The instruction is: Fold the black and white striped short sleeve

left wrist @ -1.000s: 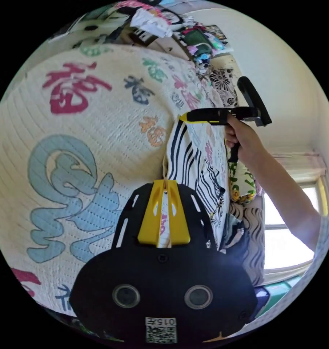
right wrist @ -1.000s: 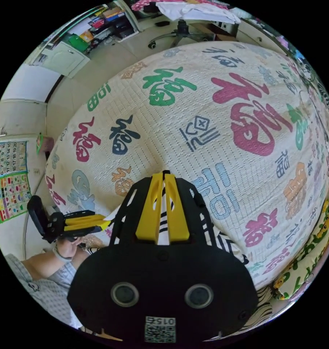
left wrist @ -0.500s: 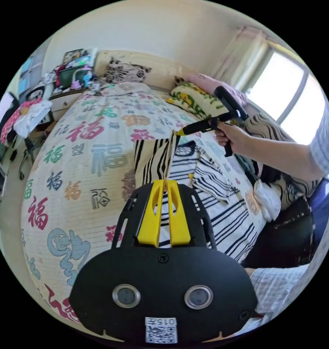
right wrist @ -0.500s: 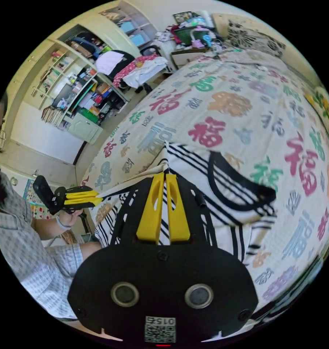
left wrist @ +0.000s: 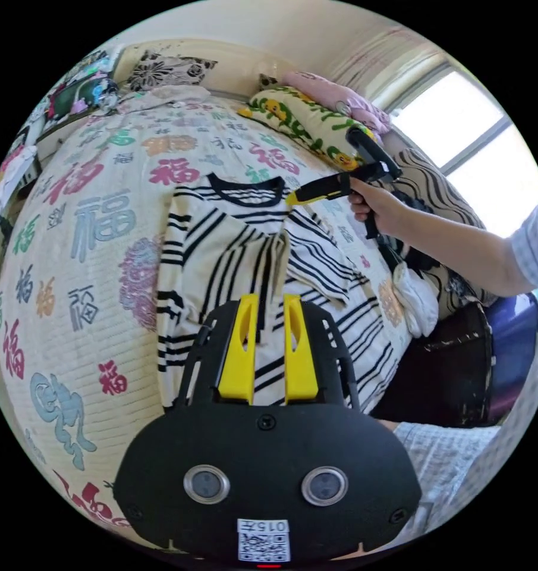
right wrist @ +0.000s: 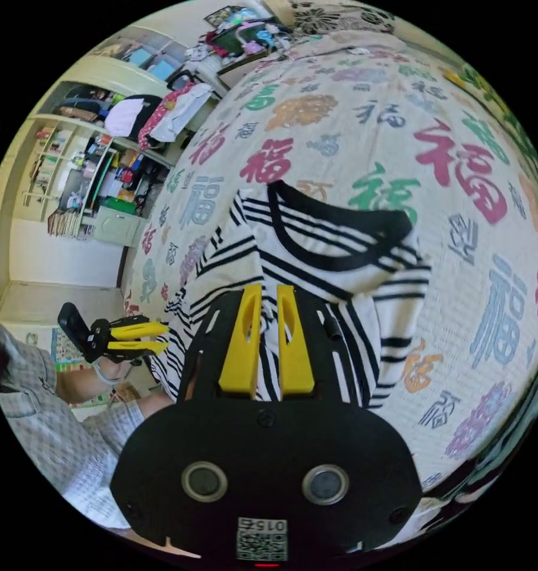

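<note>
In the left gripper view, the black and white striped short sleeve (left wrist: 251, 262) lies spread on the bed (left wrist: 90, 250), collar toward the pillows (left wrist: 304, 119) and its near side close to the bed's edge. Part of the shirt is folded over itself near the middle. The left gripper (left wrist: 267, 303) hovers above the shirt with its yellow jaws parted by a clear gap and nothing between them. The right gripper (left wrist: 295, 196), held in a hand (left wrist: 378, 208), sits at the shirt's shoulder beside the collar; whether its jaws are apart cannot be told here. Wide bare quilt stretches to the shirt's far side.

In the right gripper view, the shirt (right wrist: 316, 262) lies flat, collar away from the camera. The right gripper (right wrist: 267, 294) stands slightly open over the striped fabric, holding nothing. The left gripper (right wrist: 159, 338) appears off the bed's edge, jaws apart. Shelves (right wrist: 90, 178) hold books and clutter.
</note>
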Motion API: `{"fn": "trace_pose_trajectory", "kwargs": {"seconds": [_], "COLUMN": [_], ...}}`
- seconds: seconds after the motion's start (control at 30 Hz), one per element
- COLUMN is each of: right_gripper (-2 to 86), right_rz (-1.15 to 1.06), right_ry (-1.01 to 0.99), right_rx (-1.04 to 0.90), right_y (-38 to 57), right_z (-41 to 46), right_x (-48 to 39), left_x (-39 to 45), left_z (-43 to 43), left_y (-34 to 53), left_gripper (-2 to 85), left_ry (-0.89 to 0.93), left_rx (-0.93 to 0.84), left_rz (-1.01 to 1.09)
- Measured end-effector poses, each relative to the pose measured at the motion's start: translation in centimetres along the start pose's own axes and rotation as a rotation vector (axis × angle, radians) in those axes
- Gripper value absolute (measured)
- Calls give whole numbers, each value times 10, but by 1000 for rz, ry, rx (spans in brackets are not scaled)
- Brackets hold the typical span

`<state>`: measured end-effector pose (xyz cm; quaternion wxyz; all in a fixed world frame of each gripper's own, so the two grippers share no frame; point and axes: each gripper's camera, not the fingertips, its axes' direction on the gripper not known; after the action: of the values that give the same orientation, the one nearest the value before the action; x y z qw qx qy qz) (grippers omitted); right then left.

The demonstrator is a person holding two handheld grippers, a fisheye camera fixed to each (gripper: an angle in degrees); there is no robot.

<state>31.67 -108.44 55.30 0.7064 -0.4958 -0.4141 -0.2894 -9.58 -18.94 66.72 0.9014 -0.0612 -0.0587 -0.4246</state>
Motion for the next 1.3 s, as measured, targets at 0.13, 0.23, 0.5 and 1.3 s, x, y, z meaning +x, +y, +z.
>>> {"fn": "trace_pose_trajectory", "kwargs": {"seconds": [0.13, 0.23, 0.5, 1.3], "right_gripper": [6, -5, -9, 75], "right_rz": [-184, -216, -208, -171], "right_ry": [-3, 17, 16, -54], "right_rx": [-168, -352, -399, -266], "right_y": [-34, -32, 10, -77], "right_z": [19, 47, 26, -29], "right_x": [-26, -25, 4, 34], "left_x": [-13, -9, -2, -72], "left_z": [19, 42, 39, -81], "left_y": [-34, -45, -52, -111], "left_gripper": [68, 64, 3, 75], "left_ry": [0, 14, 20, 63], "left_rx": [-67, -165, -236, -146], "left_rz": [-31, -3, 38, -413]}}
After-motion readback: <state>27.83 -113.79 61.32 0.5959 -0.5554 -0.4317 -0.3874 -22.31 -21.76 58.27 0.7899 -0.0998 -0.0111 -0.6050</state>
